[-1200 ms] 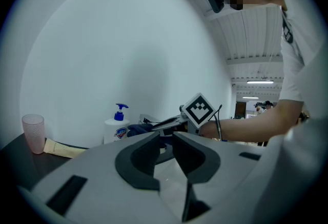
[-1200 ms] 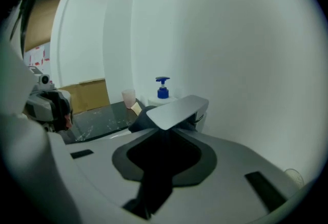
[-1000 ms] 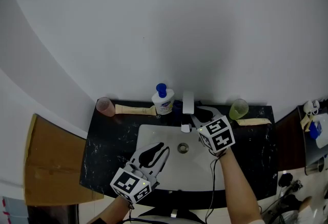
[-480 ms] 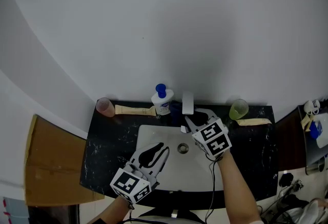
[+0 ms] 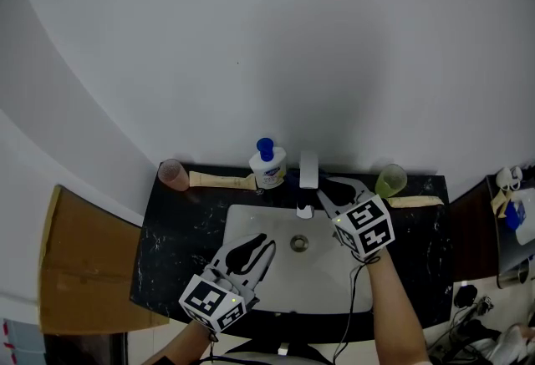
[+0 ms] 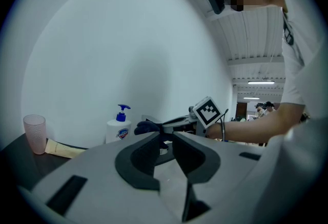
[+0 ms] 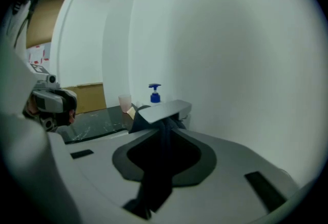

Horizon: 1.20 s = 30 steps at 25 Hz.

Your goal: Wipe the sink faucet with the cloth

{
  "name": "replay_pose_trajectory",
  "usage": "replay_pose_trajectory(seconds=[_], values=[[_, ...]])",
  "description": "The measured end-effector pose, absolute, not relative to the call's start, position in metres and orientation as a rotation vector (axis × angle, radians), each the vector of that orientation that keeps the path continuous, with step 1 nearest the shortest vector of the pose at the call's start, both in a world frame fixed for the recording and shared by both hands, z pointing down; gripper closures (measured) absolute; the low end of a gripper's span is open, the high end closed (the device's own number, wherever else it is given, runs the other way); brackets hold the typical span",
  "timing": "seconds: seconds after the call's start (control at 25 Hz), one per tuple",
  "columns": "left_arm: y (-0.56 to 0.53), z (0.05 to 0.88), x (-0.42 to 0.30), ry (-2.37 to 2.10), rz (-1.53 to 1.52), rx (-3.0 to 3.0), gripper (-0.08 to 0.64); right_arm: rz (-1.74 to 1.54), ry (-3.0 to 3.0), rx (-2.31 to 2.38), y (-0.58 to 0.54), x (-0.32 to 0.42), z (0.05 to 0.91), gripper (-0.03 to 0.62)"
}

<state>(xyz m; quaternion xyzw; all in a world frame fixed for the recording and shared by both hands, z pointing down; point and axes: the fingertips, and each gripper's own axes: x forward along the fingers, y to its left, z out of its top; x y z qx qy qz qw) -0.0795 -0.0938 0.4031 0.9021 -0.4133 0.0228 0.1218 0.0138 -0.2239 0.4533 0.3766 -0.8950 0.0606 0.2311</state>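
The grey faucet [image 5: 308,169] stands behind the white sink basin [image 5: 251,221], its flat spout [image 7: 161,109] reaching over the bowl. My right gripper [image 5: 330,186] sits just right of the spout, shut on a dark cloth [image 7: 163,146] that hangs between its jaws and touches the spout. From the left gripper view the cloth [image 6: 147,126] shows bunched at the right gripper's tips. Over the basin's near left, my left gripper [image 5: 269,243] hangs with its jaws a narrow gap apart and nothing between them [image 6: 164,138].
A soap pump bottle [image 5: 267,163] stands left of the faucet, a pink cup [image 5: 173,174] at far left, a green cup [image 5: 389,179] at right. Beige tubes [image 5: 221,179] lie along the black counter [image 5: 184,238]. A cardboard box [image 5: 84,263] sits to the left.
The right gripper slid left along the faucet with the cloth, then came back to the right. The left gripper has not moved.
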Motion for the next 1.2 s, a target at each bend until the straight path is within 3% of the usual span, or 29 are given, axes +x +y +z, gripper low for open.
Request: replay_pose_trajectory(seconds=[0.16, 0.48, 0.76, 1.04, 1.2], values=[[-0.094, 0.402, -0.079, -1.203, 0.051, 2.647, 0.483, 0.134, -2.444, 1.014, -0.23, -0.005, 0.458, 0.522], [-0.094, 0.399, -0.088, -1.222, 0.06, 2.637, 0.483, 0.279, -2.419, 1.184, -0.24, 0.042, 0.47, 0.522], [-0.093, 0.402, -0.084, -1.2, 0.033, 2.653, 0.482, 0.153, -2.452, 1.015, -0.223, -0.004, 0.461, 0.522], [-0.095, 0.395, -0.093, -1.235, 0.055, 2.636, 0.482, 0.265, -2.397, 1.215, -0.243, 0.051, 0.47, 0.522], [-0.094, 0.4, -0.094, -1.232, 0.066, 2.629, 0.482, 0.183, -2.476, 1.057, -0.222, 0.02, 0.459, 0.522]])
